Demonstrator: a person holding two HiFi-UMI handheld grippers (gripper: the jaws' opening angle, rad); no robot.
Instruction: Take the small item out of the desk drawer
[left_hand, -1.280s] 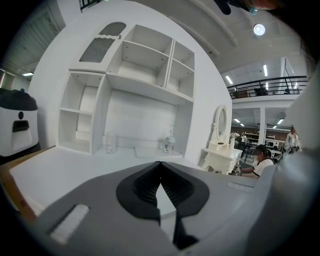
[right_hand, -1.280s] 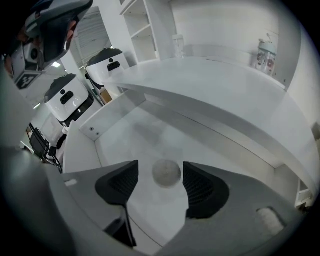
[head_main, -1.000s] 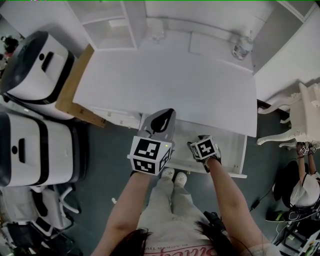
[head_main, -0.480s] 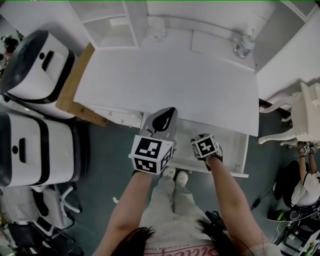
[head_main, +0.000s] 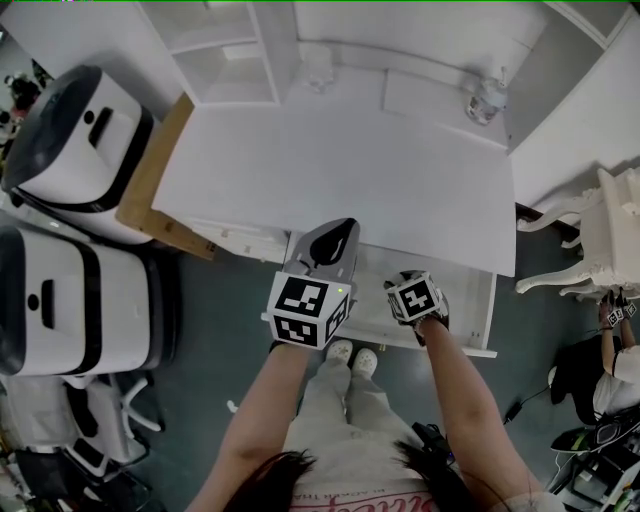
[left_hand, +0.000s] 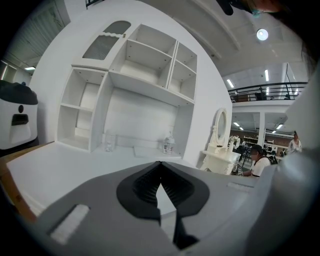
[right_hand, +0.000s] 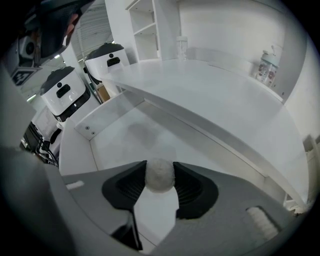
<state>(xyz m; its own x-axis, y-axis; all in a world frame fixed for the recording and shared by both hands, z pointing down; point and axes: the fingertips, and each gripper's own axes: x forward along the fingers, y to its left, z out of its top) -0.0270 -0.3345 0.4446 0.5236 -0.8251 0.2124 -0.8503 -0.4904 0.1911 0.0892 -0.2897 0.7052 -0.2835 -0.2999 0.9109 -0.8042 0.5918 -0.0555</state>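
The right gripper (right_hand: 159, 171) has its jaws partway closed, with both pads pressing on a small fuzzy white ball (right_hand: 159, 177). The ball sits right at the tips, and that is the item to bring out. It looks soft, so squeezing harder would probably only squash it. A steady hold should be enough, though with so little pad on it, a knock could roll it free.

Directly under the ball is the pale floor of the open drawer (right_hand: 131, 131), and the ball appears to be clear of it. The drawer's left wall (right_hand: 86, 129) stands off to one side and nothing else lies in the way.

The left gripper (left_hand: 160, 172) is closed on nothing, its tips meeting. It hovers beside the right one at the drawer's left end, and it is best left there, out of the ball's path.

Just beyond the drawer, the front edge of the counter (right_hand: 215, 95) overhangs it. The sensible move is therefore to lift the ball up and back toward the body first. Swing it forward only once it is above that edge, and then set it on the bare white top.

At the back of the counter, a bottle (right_hand: 265, 65) and a clear jar (right_hand: 181, 45) stand well apart from any landing spot.
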